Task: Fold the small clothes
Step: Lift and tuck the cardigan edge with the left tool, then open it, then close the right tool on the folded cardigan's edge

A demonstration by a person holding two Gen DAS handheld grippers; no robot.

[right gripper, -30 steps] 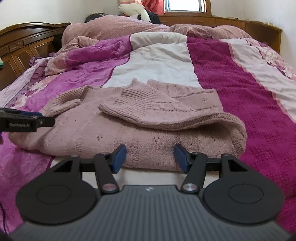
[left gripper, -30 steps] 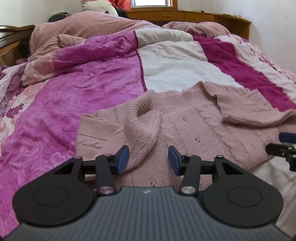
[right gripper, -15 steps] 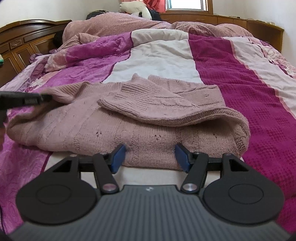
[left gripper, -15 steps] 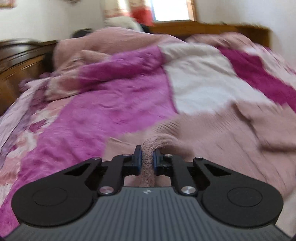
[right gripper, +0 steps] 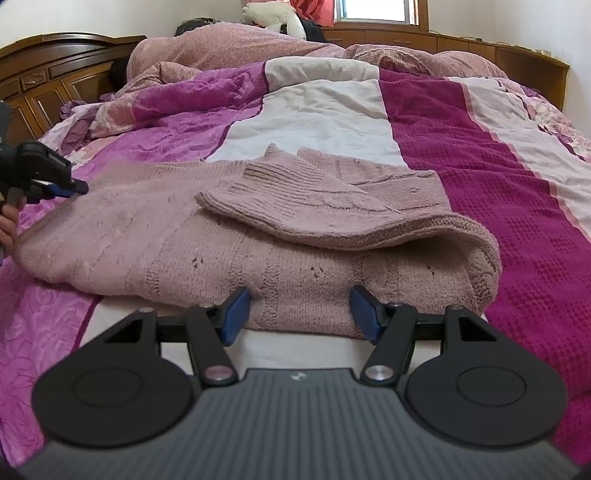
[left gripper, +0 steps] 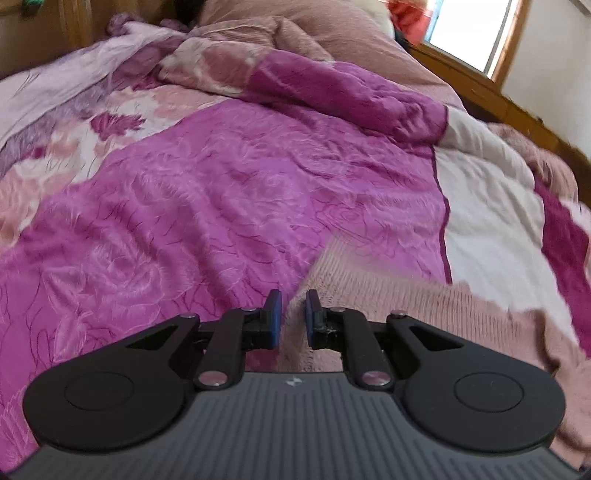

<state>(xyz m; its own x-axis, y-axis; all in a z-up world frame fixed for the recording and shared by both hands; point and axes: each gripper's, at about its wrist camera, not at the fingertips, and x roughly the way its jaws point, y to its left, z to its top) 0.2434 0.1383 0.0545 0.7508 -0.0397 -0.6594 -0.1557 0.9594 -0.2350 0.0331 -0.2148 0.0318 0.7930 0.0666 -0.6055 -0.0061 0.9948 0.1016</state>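
Note:
A pale pink knitted sweater [right gripper: 229,236] lies on the bed, its right sleeve [right gripper: 314,199] folded over the body. My left gripper [left gripper: 293,317] is shut on the sweater's left sleeve [left gripper: 388,295] and holds it out to the left; it also shows in the right wrist view [right gripper: 75,188] at the sweater's far left edge. My right gripper [right gripper: 299,310] is open, its blue pads either side of the sweater's near hem, holding nothing.
The bed is covered by a magenta, white and dark pink quilt [right gripper: 480,155]. A rumpled pink duvet [right gripper: 229,48] and a plush toy [right gripper: 273,14] lie at the far end. A wooden headboard [right gripper: 48,74] stands at the left.
My left gripper closed on the bunched left sleeve and pulled it out to the left, turning its view leftward. The right gripper stayed open at the hem.

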